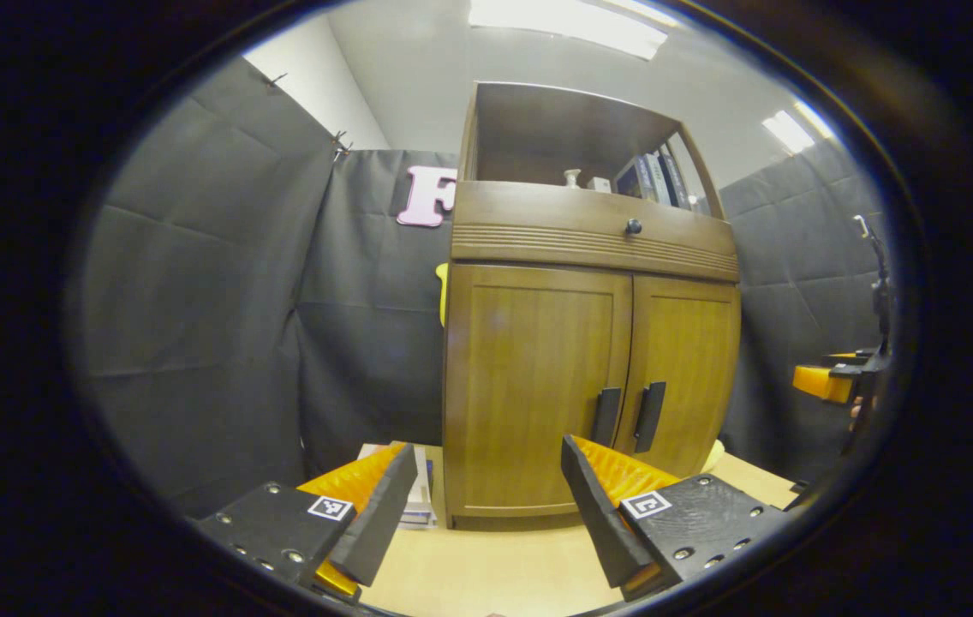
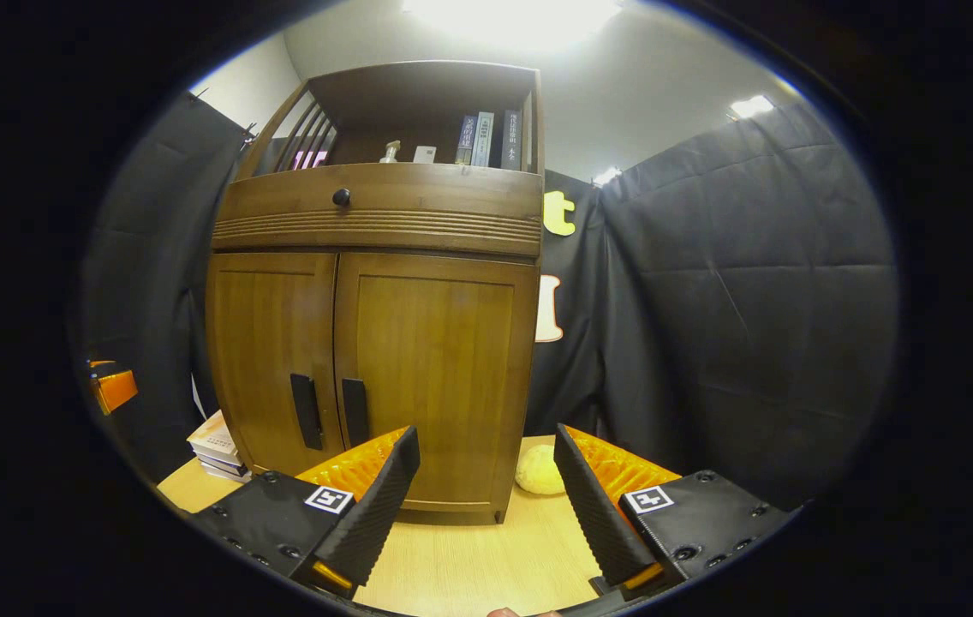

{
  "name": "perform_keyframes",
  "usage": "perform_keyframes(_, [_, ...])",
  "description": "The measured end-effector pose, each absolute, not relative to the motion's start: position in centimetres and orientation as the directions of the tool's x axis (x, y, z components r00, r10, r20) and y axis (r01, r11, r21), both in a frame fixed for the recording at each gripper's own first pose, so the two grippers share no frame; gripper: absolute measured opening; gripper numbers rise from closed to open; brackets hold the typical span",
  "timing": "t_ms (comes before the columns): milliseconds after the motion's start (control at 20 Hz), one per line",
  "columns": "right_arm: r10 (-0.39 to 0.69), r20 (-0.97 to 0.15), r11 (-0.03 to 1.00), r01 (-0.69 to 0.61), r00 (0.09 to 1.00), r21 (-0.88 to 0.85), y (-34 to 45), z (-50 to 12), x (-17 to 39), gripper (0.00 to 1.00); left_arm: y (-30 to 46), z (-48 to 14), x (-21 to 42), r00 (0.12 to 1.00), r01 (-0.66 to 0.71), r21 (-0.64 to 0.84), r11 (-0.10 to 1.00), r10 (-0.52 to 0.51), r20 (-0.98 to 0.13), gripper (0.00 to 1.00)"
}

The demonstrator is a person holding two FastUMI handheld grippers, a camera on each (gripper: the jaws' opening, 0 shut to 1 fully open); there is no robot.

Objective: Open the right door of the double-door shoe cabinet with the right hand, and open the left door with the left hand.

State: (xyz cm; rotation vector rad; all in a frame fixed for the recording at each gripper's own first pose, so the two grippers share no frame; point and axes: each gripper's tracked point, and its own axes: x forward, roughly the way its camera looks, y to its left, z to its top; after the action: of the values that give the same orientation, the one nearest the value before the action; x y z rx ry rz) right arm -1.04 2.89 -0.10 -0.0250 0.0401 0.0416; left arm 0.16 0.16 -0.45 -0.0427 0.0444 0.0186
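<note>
both doors shut. left gripper (image 1: 486, 501) jaws apart, left door handle (image 1: 606, 416) at 1 o'clock, upright, not touched. right gripper (image 2: 486, 497) jaws apart, right door handle (image 2: 355, 411) at 11 o'clock, upright; each looks about equally near its own handle.

The brown wooden double-door shoe cabinet (image 2: 384, 343) wore a smooth, semi-glossy varnish that showed its grain, with ribbed moulding under the drawer. Its dark bar handles (image 2: 355, 411) and round black drawer knob (image 2: 341, 197) looked matt. The pale wood-look table (image 2: 486, 548) appeared smooth and matt. The black booth wall (image 2: 735, 300) was creased, matt cloth. A yellow lump (image 2: 538, 471) beside the cabinet looked soft and rough.
</note>
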Motion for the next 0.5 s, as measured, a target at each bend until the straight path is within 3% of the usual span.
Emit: perform_keyframes(500, [0.133, -0.046, 0.991, -0.132, 0.990, 0.028, 8.1, 1.0, 2.8, 0.97, 0.7, -0.9, 0.4, 0.992, -0.085, -0.028, 0.996, 0.082, -0.094, 0.97])
